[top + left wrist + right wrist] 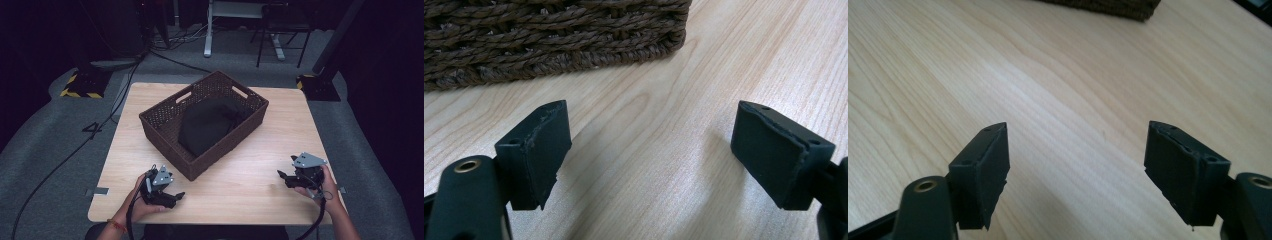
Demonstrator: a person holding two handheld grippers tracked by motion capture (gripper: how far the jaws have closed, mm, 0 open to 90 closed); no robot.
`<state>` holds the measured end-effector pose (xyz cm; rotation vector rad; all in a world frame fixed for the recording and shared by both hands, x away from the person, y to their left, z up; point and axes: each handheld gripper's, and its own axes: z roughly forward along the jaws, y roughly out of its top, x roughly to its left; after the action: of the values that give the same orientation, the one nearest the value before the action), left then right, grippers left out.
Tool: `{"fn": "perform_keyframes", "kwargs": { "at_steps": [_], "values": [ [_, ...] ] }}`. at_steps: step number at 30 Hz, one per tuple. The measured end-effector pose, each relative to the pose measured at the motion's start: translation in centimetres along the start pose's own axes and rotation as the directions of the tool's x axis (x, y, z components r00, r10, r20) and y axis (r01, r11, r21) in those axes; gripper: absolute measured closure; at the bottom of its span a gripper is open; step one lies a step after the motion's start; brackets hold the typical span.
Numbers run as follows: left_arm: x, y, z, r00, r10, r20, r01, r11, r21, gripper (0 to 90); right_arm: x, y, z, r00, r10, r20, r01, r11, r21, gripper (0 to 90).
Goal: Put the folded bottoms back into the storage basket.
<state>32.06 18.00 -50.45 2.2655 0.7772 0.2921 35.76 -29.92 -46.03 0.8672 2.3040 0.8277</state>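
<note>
L gripper (176,196): low over the table (240,185) near the front edge, just by the basket's near corner; jaws spread, nothing btwn them, pads (536,150) clear of the wood.
L hand (145,197): wrapped round the gripper body, forearm in from bottom, jaws aimed right and level.
Basket (165,125): brown wicker, mid-table, set at an angle; black cloth (207,125) bunched inside, fully within the walls.
R gripper (282,176): near the right edge, well apart from the basket; jaws released, bare wood btwn them.
R hand (320,187): holding from behind, jaws aimed left twd the basket.
My call: I'd go over the rim from above, pinch a raised fold of the cloth, not the weave; keep L ready to steady the basket wall.
</note>
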Motion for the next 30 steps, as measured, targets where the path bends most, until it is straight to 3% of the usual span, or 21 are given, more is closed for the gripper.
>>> {"fn": "perform_keyframes", "kwargs": {
  "at_steps": [11,15,19,22,23,24,30],
  "values": [
    [0.0,0.0,0.0,1.0000,0.000,0.000,0.000,1.0000,0.000,16.6,-0.6,-3.4,0.0,0.9947,0.103,-0.010,-0.103,0.995,0.015,26.4],
    [0.0,0.0,0.0,1.0000,0.000,0.000,0.000,1.0000,0.000,16.6,-0.9,-4.5,-0.1,0.9884,0.150,-0.021,-0.150,0.989,0.014,26.3],
    [0.0,0.0,0.0,1.0000,-0.003,-0.002,0.003,1.0000,0.001,16.6,-1.1,-5.5,-0.1,0.9801,0.196,-0.035,-0.195,0.981,0.013,25.9],
    [0.0,0.0,0.0,1.0000,-0.005,-0.005,0.005,1.0000,0.001,16.6,-1.5,-6.6,0.0,0.9651,0.256,-0.054,-0.256,0.967,0.002,24.4],
    [0.0,0.0,0.0,1.0000,-0.005,-0.005,0.005,1.0000,0.001,16.6,-1.5,-6.6,0.0,0.9651,0.256,-0.054,-0.256,0.967,0.002,24.4],
    [0.0,0.0,0.0,1.0000,-0.005,-0.005,0.005,1.0000,0.001,16.6,-1.6,-6.9,-0.1,0.9549,0.293,-0.050,-0.293,0.956,-0.003,23.4],
    [0.0,0.0,0.0,1.0000,-0.005,-0.007,0.005,1.0000,0.001,16.6,-1.7,-7.0,0.0,0.9489,0.314,-0.034,-0.314,0.950,0.004,19.4]
  ]
}}
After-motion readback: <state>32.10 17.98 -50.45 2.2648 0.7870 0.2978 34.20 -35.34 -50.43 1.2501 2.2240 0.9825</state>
